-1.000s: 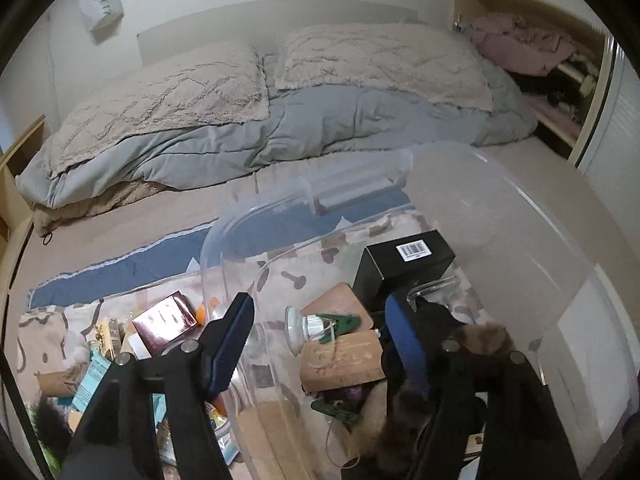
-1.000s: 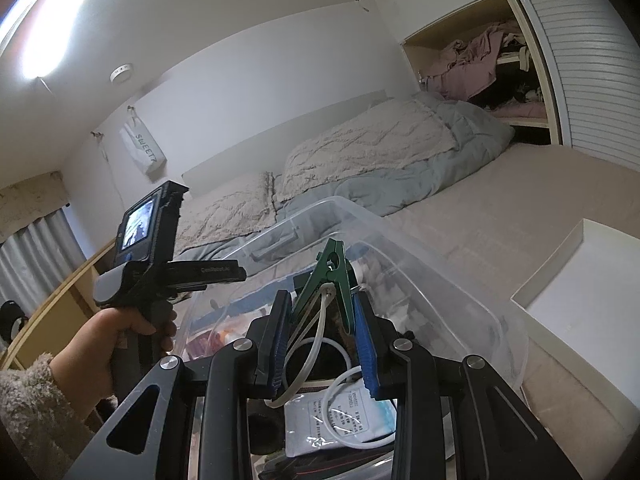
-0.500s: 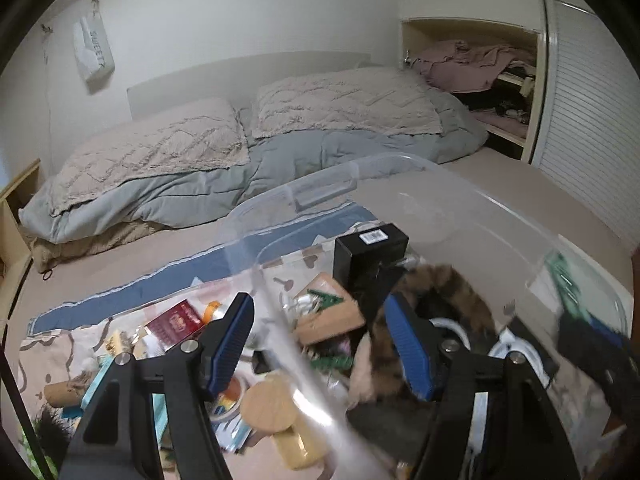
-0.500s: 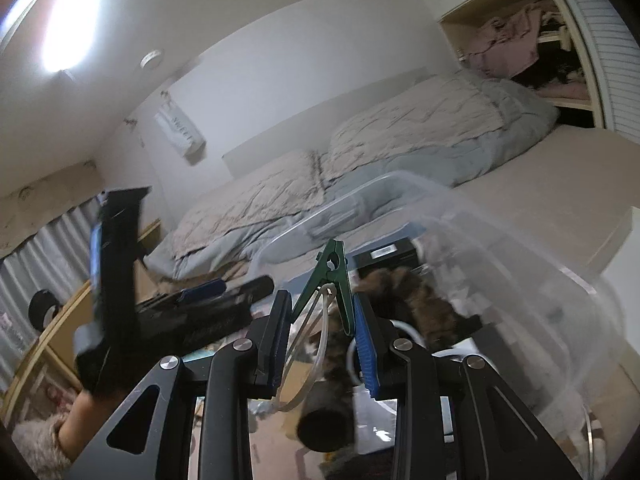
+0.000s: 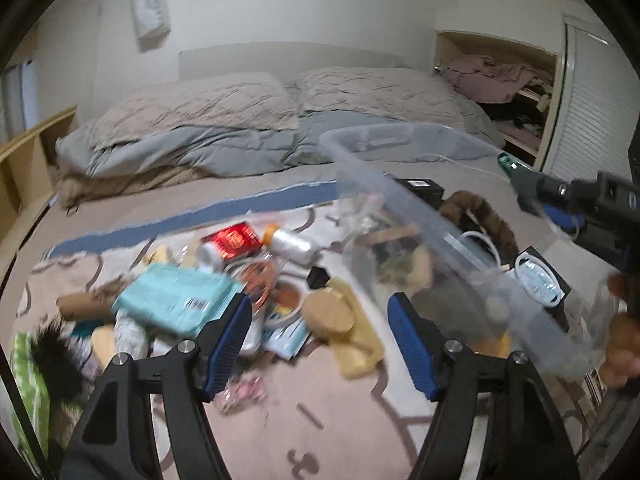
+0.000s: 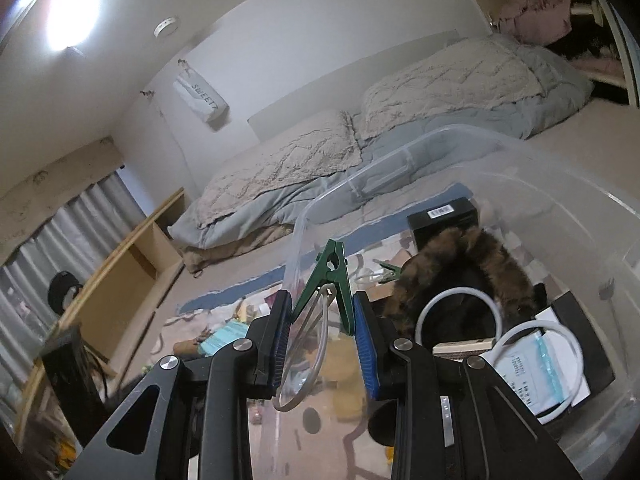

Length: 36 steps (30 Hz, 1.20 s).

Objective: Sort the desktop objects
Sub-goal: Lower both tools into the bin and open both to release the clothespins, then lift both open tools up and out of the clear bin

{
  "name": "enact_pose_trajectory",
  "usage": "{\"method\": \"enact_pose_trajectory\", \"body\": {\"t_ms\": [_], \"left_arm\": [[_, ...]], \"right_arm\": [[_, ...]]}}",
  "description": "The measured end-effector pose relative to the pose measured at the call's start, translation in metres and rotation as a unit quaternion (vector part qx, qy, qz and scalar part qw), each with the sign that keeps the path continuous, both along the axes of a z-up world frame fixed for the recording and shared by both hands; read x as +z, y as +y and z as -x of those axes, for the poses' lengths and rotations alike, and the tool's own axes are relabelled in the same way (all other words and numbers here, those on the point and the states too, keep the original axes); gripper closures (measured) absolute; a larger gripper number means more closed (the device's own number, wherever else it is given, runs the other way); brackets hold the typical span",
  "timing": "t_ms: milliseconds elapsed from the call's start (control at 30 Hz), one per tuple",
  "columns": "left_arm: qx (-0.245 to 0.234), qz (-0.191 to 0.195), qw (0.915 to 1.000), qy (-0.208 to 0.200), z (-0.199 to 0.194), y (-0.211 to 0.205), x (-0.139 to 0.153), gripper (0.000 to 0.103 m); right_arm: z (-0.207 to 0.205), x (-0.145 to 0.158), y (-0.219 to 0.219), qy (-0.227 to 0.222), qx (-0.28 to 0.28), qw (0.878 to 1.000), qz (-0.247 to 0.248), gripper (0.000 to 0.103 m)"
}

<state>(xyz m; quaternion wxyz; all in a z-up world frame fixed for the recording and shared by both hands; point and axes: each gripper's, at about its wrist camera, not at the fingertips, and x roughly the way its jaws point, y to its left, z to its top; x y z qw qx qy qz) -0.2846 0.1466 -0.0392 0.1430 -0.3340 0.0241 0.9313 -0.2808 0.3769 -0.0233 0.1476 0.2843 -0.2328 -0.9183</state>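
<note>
Bedroom, patterned mat (image 5: 328, 432) spread on the bed. Nearest, left gripper (image 5: 320, 340) wide open, jaws just opened a little further, empty, above the loose clutter. Right gripper (image 6: 322, 336) nearly closed, pinching green clothespin (image 6: 332, 276) by its legs, clear tubing loop (image 6: 306, 352) dangling. Beyond, clear bin (image 6: 520, 160) holding fur piece (image 6: 460, 256). Clothespin probably light, stiff, springy; tubing soft, likely to snag. Pillows (image 5: 240, 100) farthest.
</note>
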Motion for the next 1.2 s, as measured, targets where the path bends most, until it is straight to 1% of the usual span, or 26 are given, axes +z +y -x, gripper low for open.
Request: {"method": "enact_pose_trajectory", "body": {"t_ms": [133,200,267,300,333,367,433,733,967,1033,1200], "left_arm": [[0.018,-0.016,0.9997,-0.005,-0.013,-0.02,-0.01,0.032],[0.022,-0.026,0.9994,-0.01,-0.02,-0.028,-0.014,0.032],[0.025,-0.033,0.999,-0.014,-0.025,-0.033,-0.018,0.032],[0.025,-0.034,0.999,-0.014,-0.026,-0.035,-0.019,0.032],[0.026,-0.036,0.9989,-0.015,-0.029,-0.037,-0.02,0.032],[0.026,-0.038,0.9988,-0.015,-0.031,-0.038,-0.022,0.032],[0.025,-0.042,0.9986,-0.016,-0.035,-0.04,-0.023,0.032],[0.022,-0.055,0.9981,-0.017,-0.048,-0.041,-0.022,0.032],[0.019,-0.049,0.9986,0.0,-0.062,-0.036,-0.01,0.032],[0.022,-0.05,0.9985,0.002,-0.065,-0.035,-0.006,0.032],[0.027,-0.051,0.9982,0.016,-0.077,-0.033,0.007,0.032]], "right_arm": [[0.004,-0.004,0.005,-0.014,0.004,0.999,0.03,0.072],[0.004,-0.004,0.007,-0.016,0.001,0.999,0.036,0.071],[0.004,-0.005,0.006,-0.018,0.001,0.999,0.038,0.061],[0.004,-0.004,0.006,-0.018,0.002,0.999,0.036,0.048],[0.003,-0.003,0.005,-0.014,0.003,0.999,0.035,0.043],[0.002,-0.001,0.004,-0.007,0.005,1.0,0.029,0.043],[0.001,0.0,0.001,-0.007,0.002,1.0,0.017,0.043],[-0.005,0.0,0.004,-0.007,-0.006,1.0,0.011,0.043],[-0.014,0.002,0.013,-0.001,-0.013,1.0,0.017,0.043],[-0.017,0.005,0.014,0.001,-0.022,1.0,0.01,0.043],[-0.031,0.016,0.011,0.014,-0.044,0.999,-0.028,0.043]]}}
